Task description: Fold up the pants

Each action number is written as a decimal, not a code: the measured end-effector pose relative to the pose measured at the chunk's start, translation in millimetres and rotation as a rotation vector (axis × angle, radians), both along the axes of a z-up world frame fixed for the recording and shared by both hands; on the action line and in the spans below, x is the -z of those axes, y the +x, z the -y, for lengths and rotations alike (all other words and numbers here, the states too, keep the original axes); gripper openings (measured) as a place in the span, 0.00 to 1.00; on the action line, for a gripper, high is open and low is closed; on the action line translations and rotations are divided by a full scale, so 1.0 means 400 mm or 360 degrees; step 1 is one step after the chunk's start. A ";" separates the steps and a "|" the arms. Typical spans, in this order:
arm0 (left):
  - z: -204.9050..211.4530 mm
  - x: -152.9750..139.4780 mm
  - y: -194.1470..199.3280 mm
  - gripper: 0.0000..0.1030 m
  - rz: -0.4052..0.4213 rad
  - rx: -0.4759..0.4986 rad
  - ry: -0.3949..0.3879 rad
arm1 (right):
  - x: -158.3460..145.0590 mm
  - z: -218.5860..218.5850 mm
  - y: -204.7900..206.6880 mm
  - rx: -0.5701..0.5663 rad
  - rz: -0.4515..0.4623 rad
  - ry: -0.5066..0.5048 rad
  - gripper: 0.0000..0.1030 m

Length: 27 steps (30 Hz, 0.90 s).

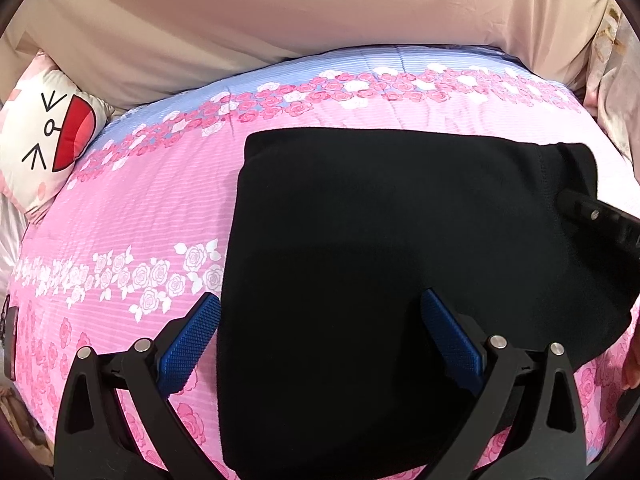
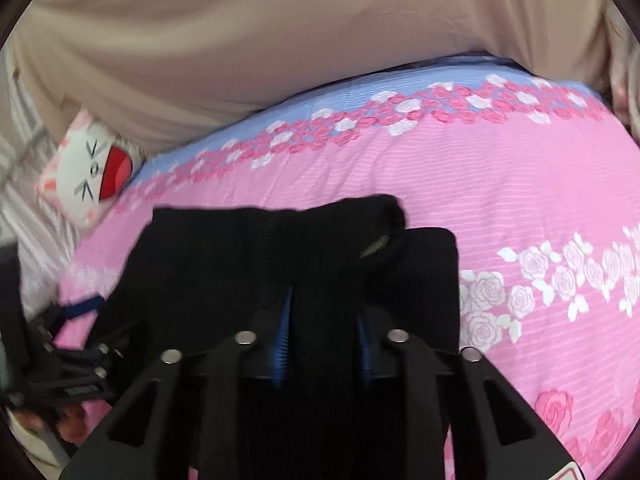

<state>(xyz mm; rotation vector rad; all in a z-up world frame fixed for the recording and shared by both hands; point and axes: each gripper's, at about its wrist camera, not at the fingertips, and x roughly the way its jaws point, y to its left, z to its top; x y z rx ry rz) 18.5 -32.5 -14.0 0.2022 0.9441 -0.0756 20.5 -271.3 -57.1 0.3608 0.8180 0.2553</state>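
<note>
Blue-padded left hand-held gripper (image 1: 320, 312) stands wide open, straddling the near left edge of the folded black fabric pants (image 1: 400, 240), pads clear of the cloth. Right hand-held gripper (image 2: 325, 312) is narrow, pinching a ridge of the pants. Pants lie on the pink rose-print bed quilt (image 1: 140, 208), beside a white cartoon-face cushion (image 1: 48, 132).

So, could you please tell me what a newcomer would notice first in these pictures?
The black folded pants stand out, lying on the pink rose-print bedspread. A cartoon cat cushion sits at the bed's far left edge. The left gripper hangs open over the pants' near edge, while the right gripper is nearly closed around black fabric.
</note>
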 end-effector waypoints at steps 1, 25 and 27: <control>0.001 -0.004 -0.001 0.95 0.0001 0.0002 0.0001 | -0.011 0.003 -0.005 0.0009 0.0015 0.0007 0.22; 0.031 0.016 -0.002 0.96 0.0088 0.0033 0.0042 | -0.006 0.014 0.053 0.0144 -0.0031 -0.0143 0.09; 0.023 0.012 -0.005 0.96 0.0073 0.0042 0.0029 | 0.000 0.057 0.047 0.0168 -0.0043 0.0064 0.08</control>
